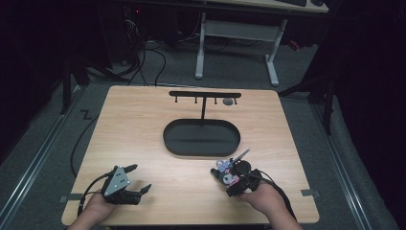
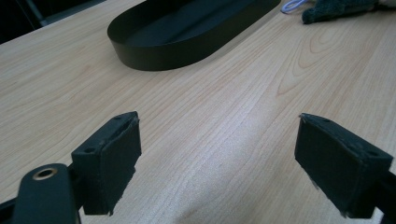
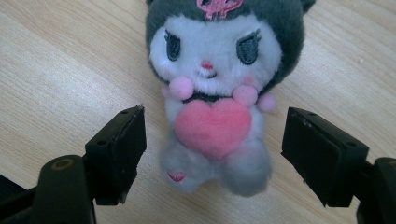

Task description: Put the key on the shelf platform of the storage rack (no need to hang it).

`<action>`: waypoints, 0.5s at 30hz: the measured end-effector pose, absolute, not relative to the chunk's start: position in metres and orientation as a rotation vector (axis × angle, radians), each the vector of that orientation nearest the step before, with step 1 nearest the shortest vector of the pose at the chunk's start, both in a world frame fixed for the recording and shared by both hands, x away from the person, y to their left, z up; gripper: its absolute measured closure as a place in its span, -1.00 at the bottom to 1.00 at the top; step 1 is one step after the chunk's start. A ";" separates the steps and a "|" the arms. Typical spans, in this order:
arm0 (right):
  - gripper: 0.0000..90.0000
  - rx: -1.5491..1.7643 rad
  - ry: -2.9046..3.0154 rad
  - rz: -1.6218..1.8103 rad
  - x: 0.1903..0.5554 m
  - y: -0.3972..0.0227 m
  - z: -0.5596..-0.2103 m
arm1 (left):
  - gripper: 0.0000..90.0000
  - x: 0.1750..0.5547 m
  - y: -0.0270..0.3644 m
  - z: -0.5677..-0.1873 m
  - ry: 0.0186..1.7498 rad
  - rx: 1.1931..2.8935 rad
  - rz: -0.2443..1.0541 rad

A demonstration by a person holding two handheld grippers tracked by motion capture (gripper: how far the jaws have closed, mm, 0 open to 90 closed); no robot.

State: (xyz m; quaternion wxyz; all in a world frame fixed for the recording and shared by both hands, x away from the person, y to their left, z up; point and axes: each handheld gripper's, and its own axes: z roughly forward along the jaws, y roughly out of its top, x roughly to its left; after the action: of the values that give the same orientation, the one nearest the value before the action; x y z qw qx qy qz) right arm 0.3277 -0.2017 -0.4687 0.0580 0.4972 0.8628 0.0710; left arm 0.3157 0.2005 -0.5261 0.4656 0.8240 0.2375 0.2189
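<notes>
right gripper point(image 3: 212, 156): jaws apart, straddling the plush toy point(image 3: 215, 88) that lies on the table point(image 1: 143, 124) near its front right, likely lined up for a grasp | left gripper point(image 2: 217, 163): jaws apart over bare wood, empty, apparently idle | black tray point(image 1: 174, 143): mid-table, empty, perhaps the drop spot

The light wood-grain table point(image 1: 143, 129) carries a black oval tray with a T-shaped hook stand point(image 1: 201, 137) at its middle toward the far edge, and a grey-and-white plush toy hugging a pink heart point(image 3: 215, 93) near the front right corner.
</notes>
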 end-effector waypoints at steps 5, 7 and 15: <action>-0.49 1.514 2.617 0.221 0.327 -0.202 -0.472 | -0.66 0.316 0.200 -0.526 0.583 2.024 0.537; -0.48 1.517 2.616 0.218 0.327 -0.203 -0.474 | -0.66 0.316 0.200 -0.526 0.583 2.024 0.538; -0.33 1.535 2.619 0.221 0.326 -0.206 -0.480 | -0.66 0.316 0.200 -0.526 0.583 2.024 0.538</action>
State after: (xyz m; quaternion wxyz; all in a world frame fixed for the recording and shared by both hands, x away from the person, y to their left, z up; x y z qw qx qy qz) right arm 0.3263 -0.2061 -0.4797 0.0486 0.5038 0.8594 0.0725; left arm 0.3157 0.2003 -0.5261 0.4651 0.8243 0.2373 0.2190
